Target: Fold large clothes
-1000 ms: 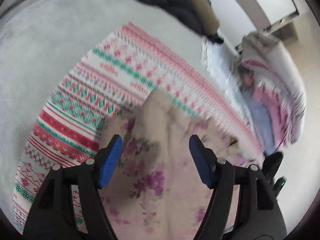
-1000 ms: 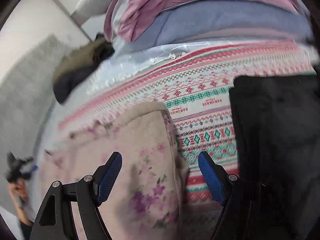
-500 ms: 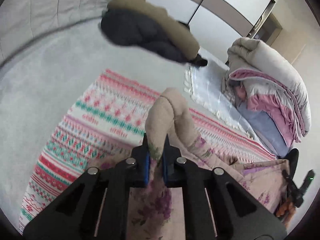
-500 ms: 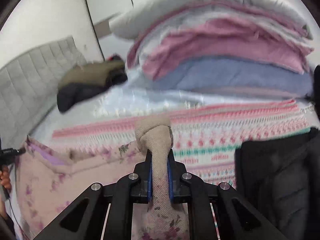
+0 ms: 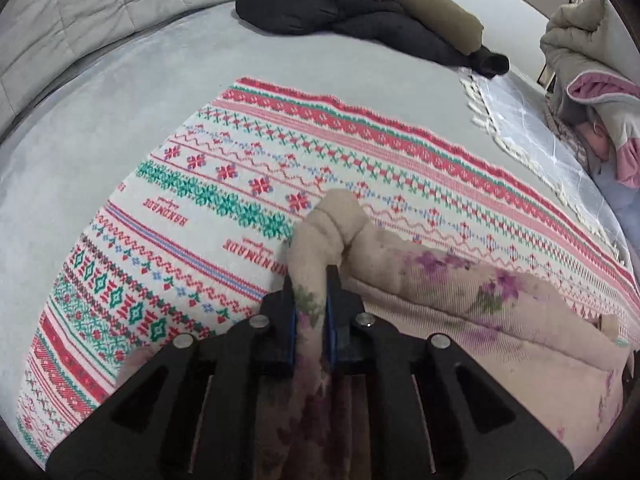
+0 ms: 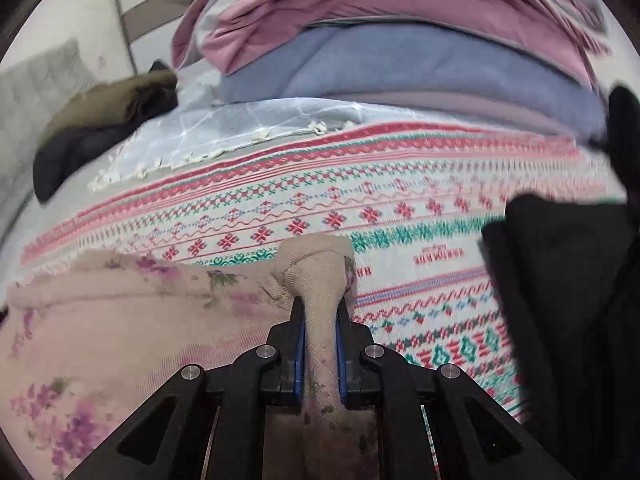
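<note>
Since a second ago your left gripper and right gripper have both clamped down on the floral garment, each pinching a bunched beige corner, and both have dipped toward the bed. The garment lies rumpled on the patterned blanket, near you. I'd judge you're early: corners gripped, no finished fold showing, smoothing and folding remain.

garment on blanket, bedding pile behind
</note>
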A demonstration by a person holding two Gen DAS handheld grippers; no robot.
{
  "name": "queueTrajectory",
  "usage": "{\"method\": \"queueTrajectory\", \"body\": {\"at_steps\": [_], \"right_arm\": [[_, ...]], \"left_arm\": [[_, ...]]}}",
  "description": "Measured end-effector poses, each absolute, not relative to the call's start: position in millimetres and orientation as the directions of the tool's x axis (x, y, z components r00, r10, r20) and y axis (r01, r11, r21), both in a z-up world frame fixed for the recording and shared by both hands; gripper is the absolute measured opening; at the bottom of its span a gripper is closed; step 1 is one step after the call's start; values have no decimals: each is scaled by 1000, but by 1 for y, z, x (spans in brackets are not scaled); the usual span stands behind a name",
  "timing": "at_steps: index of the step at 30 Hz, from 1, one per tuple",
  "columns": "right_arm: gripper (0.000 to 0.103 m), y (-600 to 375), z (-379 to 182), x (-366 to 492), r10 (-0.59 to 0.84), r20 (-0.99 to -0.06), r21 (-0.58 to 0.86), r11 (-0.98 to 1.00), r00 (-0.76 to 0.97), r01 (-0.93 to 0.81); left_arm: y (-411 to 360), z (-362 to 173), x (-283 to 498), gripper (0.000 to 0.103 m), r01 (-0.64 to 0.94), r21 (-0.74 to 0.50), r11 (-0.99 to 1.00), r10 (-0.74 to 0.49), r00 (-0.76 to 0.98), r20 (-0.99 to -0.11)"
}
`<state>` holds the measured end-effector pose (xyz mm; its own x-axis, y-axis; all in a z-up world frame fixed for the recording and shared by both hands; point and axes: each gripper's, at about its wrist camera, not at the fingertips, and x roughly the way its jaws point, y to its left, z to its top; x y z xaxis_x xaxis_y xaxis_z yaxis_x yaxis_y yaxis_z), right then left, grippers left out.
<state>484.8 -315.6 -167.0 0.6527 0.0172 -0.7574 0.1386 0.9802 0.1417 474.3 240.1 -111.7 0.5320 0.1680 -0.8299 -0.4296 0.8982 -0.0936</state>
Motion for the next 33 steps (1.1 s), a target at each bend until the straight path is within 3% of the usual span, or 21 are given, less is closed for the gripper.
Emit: {"method": "queueTrajectory", "body": {"at_steps": [8, 10, 12, 13, 14, 15, 17, 19, 21, 23, 27, 33], "right_arm": [[14, -322, -169, 479, -12, -758, 146, 971, 652, 187], [17, -320, -171, 480, -31, -774, 128, 971, 633, 203], [23, -324, -176, 484, -36, -794, 123, 968, 607, 219], [29, -327, -179, 486, -34, -806, 127, 965, 591, 228], [36, -330, -181, 488, -28, -811, 136, 963, 584, 234], [42, -334, -181, 487, -23, -814, 149, 958, 581, 246], [65, -336, -178, 485, -48, -825, 126, 956, 564, 266], [74, -341, -167, 479, -44, -846, 117, 957, 531, 267], [75, -357, -139, 446, -3, -815, 221, 923, 580, 316], [80, -366, -122, 410, 33, -778, 313, 886, 628, 342], [81, -354, -113, 322, 179, -746, 436, 860, 642, 266], [81, -321, -112, 252, 194, -763, 403, 889, 617, 218]], "left_arm": [[232, -112, 484, 15, -424, -59, 904, 210, 559, -802], [239, -117, 486, 22, -429, -105, 897, 167, 550, -818], [243, -123, 487, 37, -428, -152, 891, 118, 541, -833], [244, -124, 485, 42, -430, -167, 887, 104, 539, -835], [248, -123, 482, 55, -438, -186, 880, 89, 536, -839], [249, -121, 478, 62, -444, -200, 873, 76, 531, -844], [260, -113, 471, 62, -453, -250, 856, 26, 520, -853], [280, -91, 448, 62, -471, -383, 795, -55, 572, -818], [302, -63, 410, 65, -475, -522, 709, -106, 660, -744], [312, -44, 374, 66, -485, -552, 678, -94, 688, -720], [286, -15, 292, 68, -472, -456, 755, -9, 688, -726], [210, -32, 225, 72, -358, -393, 847, -66, 663, -746]]}}
